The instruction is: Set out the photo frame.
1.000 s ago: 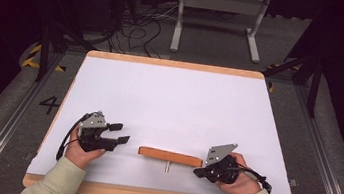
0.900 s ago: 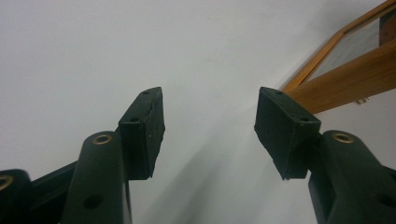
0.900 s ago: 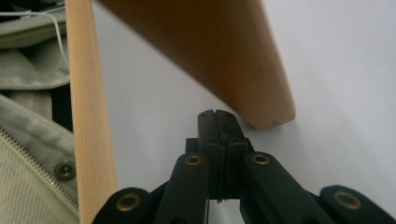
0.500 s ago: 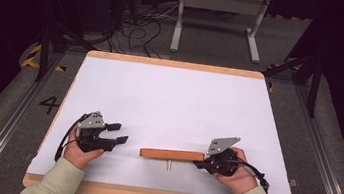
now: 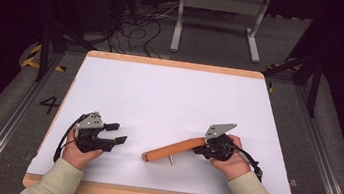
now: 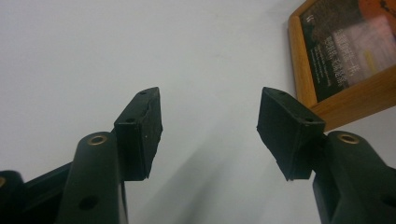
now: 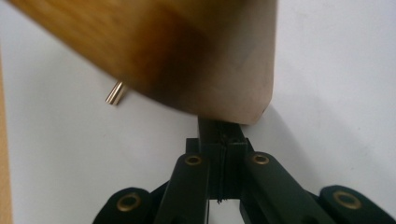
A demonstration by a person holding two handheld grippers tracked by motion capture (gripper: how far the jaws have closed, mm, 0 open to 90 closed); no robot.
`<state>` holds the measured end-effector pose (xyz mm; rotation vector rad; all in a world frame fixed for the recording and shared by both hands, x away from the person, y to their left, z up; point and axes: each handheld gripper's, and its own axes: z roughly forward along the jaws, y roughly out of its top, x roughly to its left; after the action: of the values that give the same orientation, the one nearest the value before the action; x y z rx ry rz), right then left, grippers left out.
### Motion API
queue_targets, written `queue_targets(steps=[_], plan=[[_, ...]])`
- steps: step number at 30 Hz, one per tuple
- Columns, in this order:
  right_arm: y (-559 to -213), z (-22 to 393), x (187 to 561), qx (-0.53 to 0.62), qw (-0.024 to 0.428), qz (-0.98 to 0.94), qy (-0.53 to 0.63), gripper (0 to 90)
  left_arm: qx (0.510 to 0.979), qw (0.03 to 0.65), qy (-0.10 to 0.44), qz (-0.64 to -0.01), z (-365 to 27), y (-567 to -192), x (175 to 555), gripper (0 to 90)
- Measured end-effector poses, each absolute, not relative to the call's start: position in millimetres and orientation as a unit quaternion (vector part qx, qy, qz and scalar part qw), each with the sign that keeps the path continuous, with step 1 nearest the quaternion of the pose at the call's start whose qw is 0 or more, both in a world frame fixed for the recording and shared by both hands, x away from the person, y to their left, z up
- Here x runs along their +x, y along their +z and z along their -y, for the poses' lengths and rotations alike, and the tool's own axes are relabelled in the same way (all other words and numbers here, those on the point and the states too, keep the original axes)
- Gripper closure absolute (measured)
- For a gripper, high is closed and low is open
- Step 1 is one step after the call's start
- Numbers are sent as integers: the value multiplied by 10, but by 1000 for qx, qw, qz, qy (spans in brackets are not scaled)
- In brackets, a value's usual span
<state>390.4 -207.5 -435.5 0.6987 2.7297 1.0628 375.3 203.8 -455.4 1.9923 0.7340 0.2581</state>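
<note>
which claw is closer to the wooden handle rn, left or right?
Right. The right claw is shut and pressed against the wooden handle at its right end. The left claw sits open off the handle's left end, with bare table between them.

A recording lab was suggested: a white-topped table (image 5: 169, 101) was ringed by black drapes, tangled floor cables (image 5: 135, 31) and a metal stand (image 5: 219, 12).
</note>
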Motion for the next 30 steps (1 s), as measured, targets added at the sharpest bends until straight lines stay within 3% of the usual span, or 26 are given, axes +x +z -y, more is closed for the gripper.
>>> queue_targets(steps=[30], plan=[[-4250,1654,4506,284,51,-879,381,900,815,482,104,-304,-2046,-4553,3744,404]])
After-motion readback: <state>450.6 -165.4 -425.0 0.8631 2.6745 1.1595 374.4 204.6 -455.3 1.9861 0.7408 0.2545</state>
